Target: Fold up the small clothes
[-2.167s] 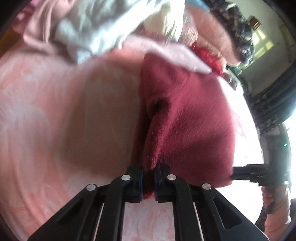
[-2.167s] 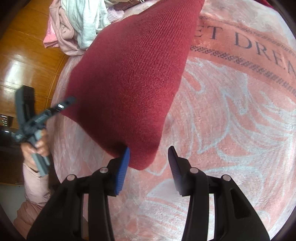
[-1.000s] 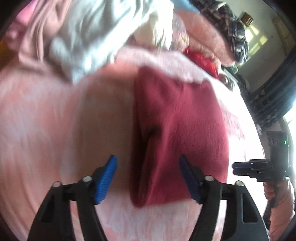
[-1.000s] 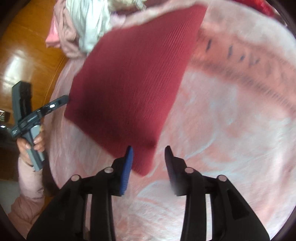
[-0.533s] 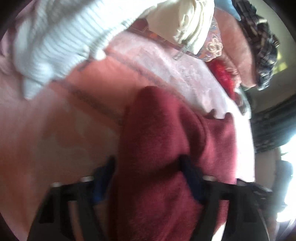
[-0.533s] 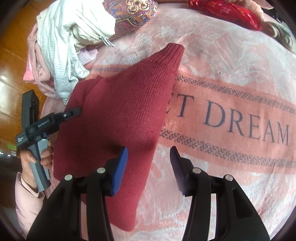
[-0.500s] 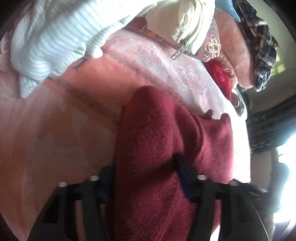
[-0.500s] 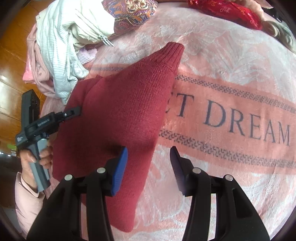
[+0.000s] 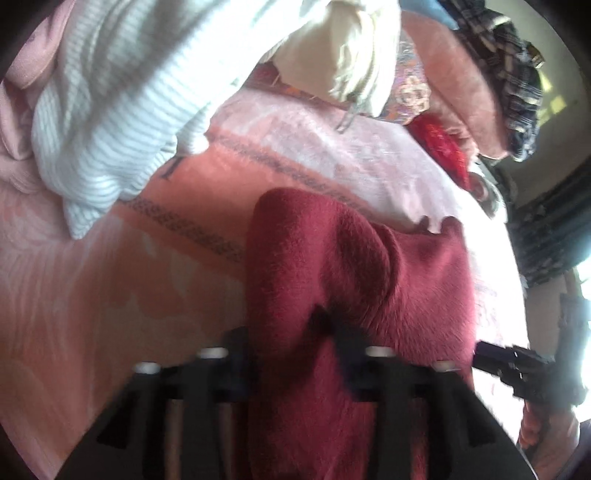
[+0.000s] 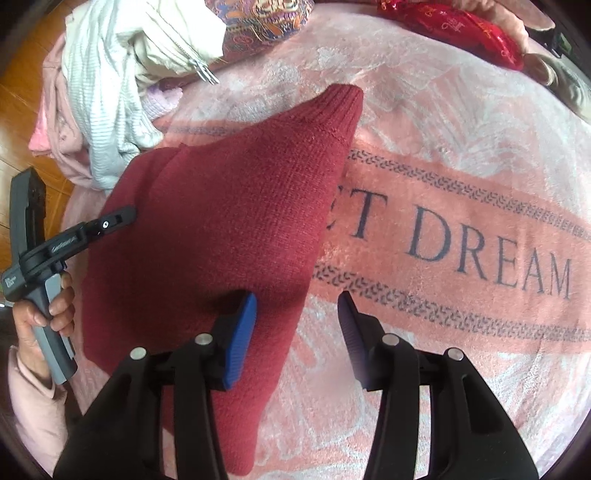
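Since a second ago, pushed over the sweater (image 9: 354, 288) on the bed: left gripper (image 9: 291, 354) jaws narrowing around bunched knit, grip unclear. Right gripper (image 10: 297, 325) jaws open, straddling its edge. Soft, light, floppy; best pinched at a folded edge.

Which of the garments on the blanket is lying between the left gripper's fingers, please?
The dark red knitted sweater: it bunches up between the left gripper. The white striped top and cream zip jacket lie heaped beyond it.

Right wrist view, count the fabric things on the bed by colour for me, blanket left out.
Dark red: 1, the sweater
Bright red: 1, the pouch
White: 2, the striped top and zip jacket
Pink: 1, the garment
Patterned: 1, the cushion
Total: 6
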